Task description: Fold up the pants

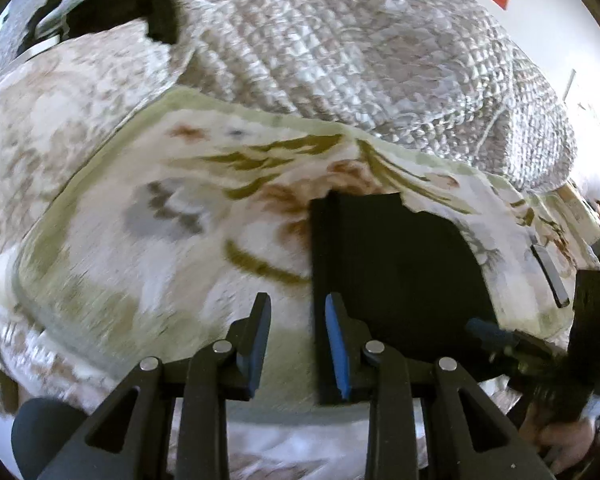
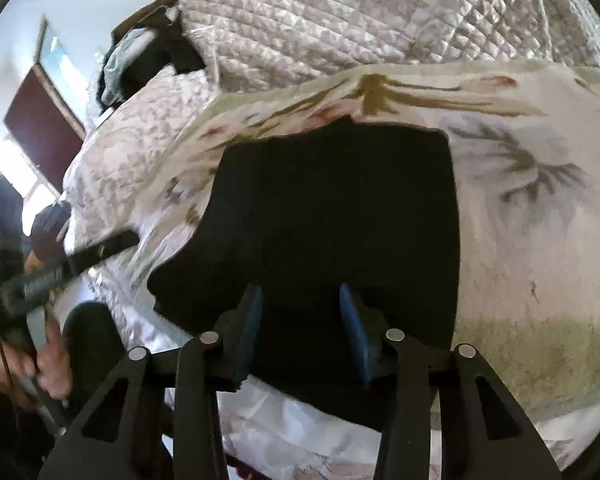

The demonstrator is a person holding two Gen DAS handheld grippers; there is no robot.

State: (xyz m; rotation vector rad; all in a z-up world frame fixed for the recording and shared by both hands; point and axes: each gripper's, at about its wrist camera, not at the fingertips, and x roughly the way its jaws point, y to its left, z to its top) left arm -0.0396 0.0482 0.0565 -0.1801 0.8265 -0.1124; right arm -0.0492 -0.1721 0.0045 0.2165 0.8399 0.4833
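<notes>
The black pants (image 1: 392, 264) lie folded into a compact block on a floral blanket (image 1: 148, 216) on the bed. My left gripper (image 1: 298, 306) is open and empty, hovering at the pants' left edge. The right gripper appears at the right of the left wrist view (image 1: 496, 334). In the right wrist view the pants (image 2: 336, 208) fill the centre, and my right gripper (image 2: 300, 296) is open above their near part, holding nothing. The left gripper (image 2: 100, 250) shows blurred at the left there, in a hand.
A quilted grey-white duvet (image 1: 364, 52) is heaped behind the blanket. Dark clothes (image 1: 112, 12) lie at the far left corner of the bed. A small dark flat object (image 1: 550, 272) lies on the blanket at the right. A window and dark panel (image 2: 40, 120) are at the left.
</notes>
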